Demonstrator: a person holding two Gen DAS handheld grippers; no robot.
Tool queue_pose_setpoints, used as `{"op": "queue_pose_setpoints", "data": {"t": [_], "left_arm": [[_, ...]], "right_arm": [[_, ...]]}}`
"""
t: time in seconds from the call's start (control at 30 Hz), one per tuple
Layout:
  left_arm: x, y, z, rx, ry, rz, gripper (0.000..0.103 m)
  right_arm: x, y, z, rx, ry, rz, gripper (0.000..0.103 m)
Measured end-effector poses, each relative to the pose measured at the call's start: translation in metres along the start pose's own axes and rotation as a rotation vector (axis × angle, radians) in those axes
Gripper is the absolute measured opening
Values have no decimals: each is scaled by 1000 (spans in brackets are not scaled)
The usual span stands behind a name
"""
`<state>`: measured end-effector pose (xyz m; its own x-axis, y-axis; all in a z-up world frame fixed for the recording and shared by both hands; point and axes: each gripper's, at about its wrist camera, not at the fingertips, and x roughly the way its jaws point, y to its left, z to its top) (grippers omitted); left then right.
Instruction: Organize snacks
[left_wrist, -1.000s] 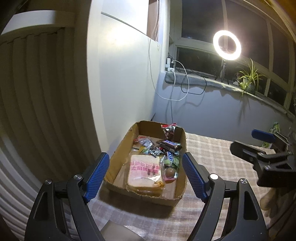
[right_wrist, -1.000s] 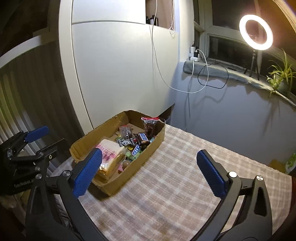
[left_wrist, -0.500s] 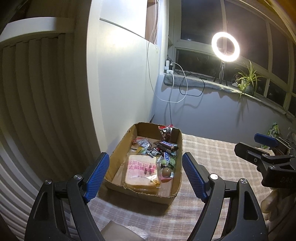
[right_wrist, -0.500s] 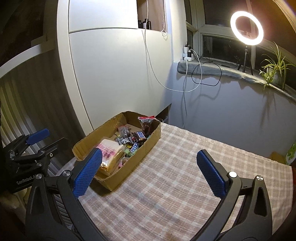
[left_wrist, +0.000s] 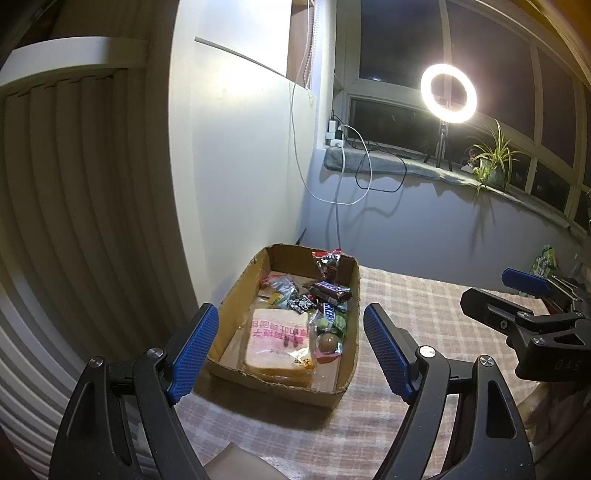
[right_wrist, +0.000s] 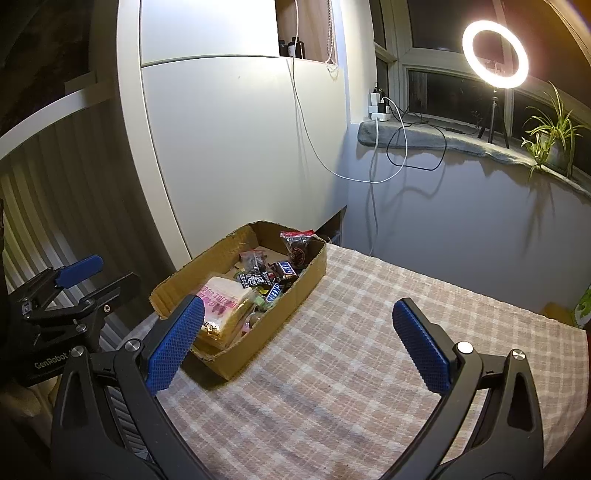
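A shallow cardboard box sits at the far left corner of the checked tablecloth. It holds a bagged bread slice, chocolate bars, a red-topped packet and several small sweets. My left gripper hangs open above the box's near end, holding nothing; it also appears as the left gripper at the left edge of the right wrist view. My right gripper stands open over bare cloth to the right of the box, empty.
White cabinet panels rise just behind the box. A windowsill carries cables, a ring light and a plant. A green packet lies at the table's far right. The cloth stretches right of the box.
Both grippers have drawn back and upward from the box, which now looks smaller and farther. Both stayed open and the snacks did not move.
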<state>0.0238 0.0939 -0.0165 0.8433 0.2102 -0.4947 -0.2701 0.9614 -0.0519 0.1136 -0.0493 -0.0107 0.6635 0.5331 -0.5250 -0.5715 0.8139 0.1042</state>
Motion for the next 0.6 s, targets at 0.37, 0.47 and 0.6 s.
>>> {"op": "queue_pose_setpoints", "data": {"t": [0.37,0.47,0.6], "left_arm": [[-1,-1,1,0,-1,-1,81],[-1,-1,1,1,-2,-2,81],[-1,-3,1,6,-4,-2,81]], "right_arm": [[1,-1,-1,3,0,4,103],[1,0,-2,2,1,6,103],[1,-1,-1,4,0,5,103]]}}
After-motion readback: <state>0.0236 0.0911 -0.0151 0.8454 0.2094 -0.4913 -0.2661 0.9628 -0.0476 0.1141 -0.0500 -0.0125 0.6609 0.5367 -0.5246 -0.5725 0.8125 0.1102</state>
